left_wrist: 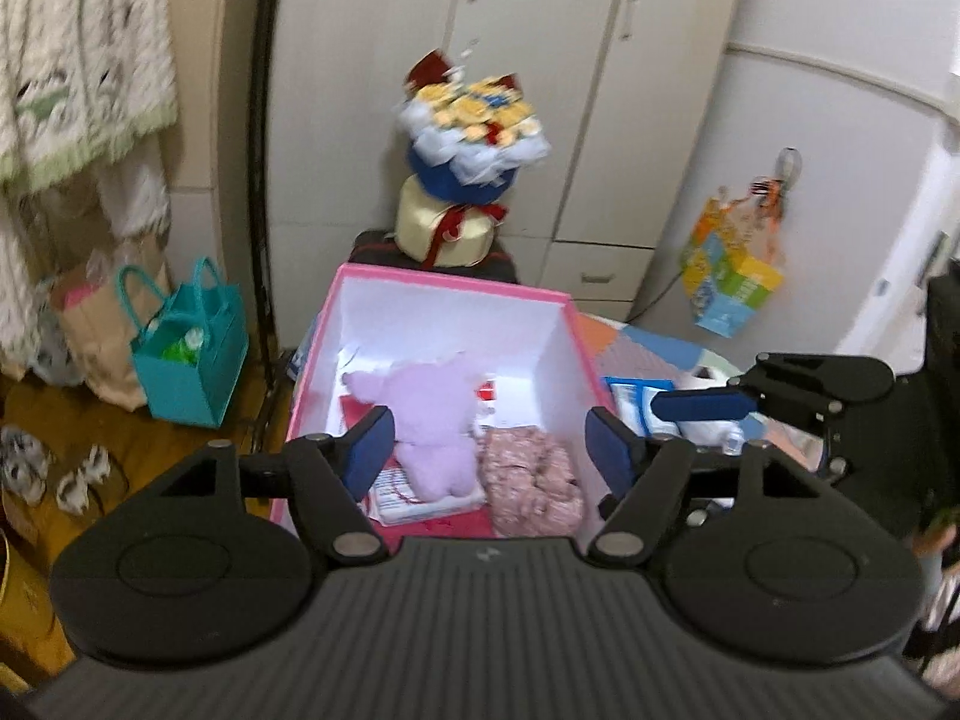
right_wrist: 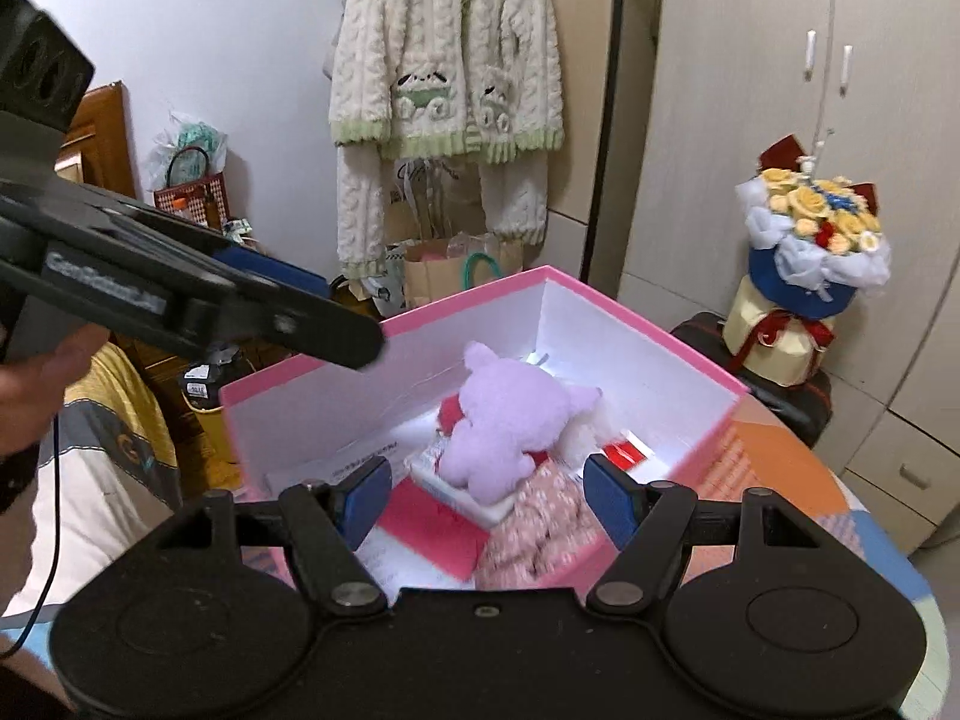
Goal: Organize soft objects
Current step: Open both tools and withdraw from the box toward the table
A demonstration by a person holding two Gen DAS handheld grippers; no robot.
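Note:
A pink box with white inner walls [left_wrist: 456, 285] [right_wrist: 690, 360] stands open in front of both grippers. Inside lie a lilac plush toy [left_wrist: 429, 414] [right_wrist: 510, 420], face down, and a pink floral cloth bundle [left_wrist: 531, 480] [right_wrist: 540, 522] beside it, on top of papers and red cards. My left gripper [left_wrist: 489, 450] is open and empty above the box's near edge. My right gripper [right_wrist: 486, 495] is open and empty above the box's near corner. The right gripper also shows at the right of the left wrist view [left_wrist: 780, 390], beside the box.
A flower bouquet [left_wrist: 474, 138] [right_wrist: 810, 228] stands on a dark case behind the box, before white wardrobes. A teal bag [left_wrist: 192, 354] and paper bags sit on the floor at left. A knitted cardigan [right_wrist: 444, 72] hangs on the wall. A patchwork-coloured surface [right_wrist: 780, 480] holds the box.

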